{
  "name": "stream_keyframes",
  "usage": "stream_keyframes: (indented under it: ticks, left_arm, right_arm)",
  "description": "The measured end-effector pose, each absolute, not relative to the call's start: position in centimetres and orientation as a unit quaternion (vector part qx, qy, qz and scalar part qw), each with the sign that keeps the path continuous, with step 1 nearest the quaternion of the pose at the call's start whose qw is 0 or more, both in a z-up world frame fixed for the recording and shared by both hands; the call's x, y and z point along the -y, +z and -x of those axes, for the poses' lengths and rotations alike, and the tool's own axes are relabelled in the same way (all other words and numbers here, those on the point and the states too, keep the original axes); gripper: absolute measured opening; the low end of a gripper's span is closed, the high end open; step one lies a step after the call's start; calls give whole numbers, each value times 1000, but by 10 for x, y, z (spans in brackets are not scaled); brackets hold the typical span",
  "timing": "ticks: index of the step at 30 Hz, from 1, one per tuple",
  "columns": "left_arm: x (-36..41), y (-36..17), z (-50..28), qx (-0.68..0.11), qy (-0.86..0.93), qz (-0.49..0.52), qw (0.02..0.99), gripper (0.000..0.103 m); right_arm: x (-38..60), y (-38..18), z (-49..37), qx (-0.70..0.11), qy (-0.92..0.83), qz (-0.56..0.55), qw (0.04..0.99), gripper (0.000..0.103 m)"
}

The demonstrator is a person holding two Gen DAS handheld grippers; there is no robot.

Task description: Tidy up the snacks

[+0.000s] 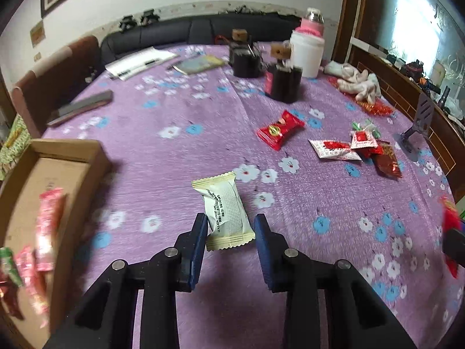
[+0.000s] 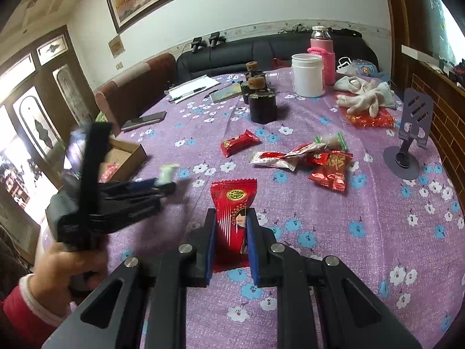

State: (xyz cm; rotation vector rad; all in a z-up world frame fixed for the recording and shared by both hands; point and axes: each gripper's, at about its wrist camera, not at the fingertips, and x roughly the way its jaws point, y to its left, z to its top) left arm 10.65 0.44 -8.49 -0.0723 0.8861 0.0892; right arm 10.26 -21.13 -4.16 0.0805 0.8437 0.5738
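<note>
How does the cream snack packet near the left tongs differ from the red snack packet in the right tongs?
The cream packet is pale with small black print; the red packet is glossy red with a gold emblem and a cartoon girl. The left tongs stand open around the cream packet; the right tongs are shut on the red one. Both are sealed pillow wrappers with crimped ends.

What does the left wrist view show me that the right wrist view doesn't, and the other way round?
Only the left wrist view: the inside of the cardboard box with pink snack packets lying in it, and the left gripper with its pads on either side of the cream packet.

Only the right wrist view: the right gripper shut on a red packet, and the person's hand holding the left gripper.

Both: the purple floral tablecloth, the white jar and the loose red snacks.
</note>
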Motion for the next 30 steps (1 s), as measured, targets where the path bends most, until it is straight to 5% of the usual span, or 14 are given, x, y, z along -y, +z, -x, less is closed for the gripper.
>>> stream_keyframes:
  ticks: [30]
  left_arm:
    - [-121, -9, 10, -329, 175, 60, 926, 35]
  right_arm:
    - [47, 19, -60, -339, 305, 119, 882, 18]
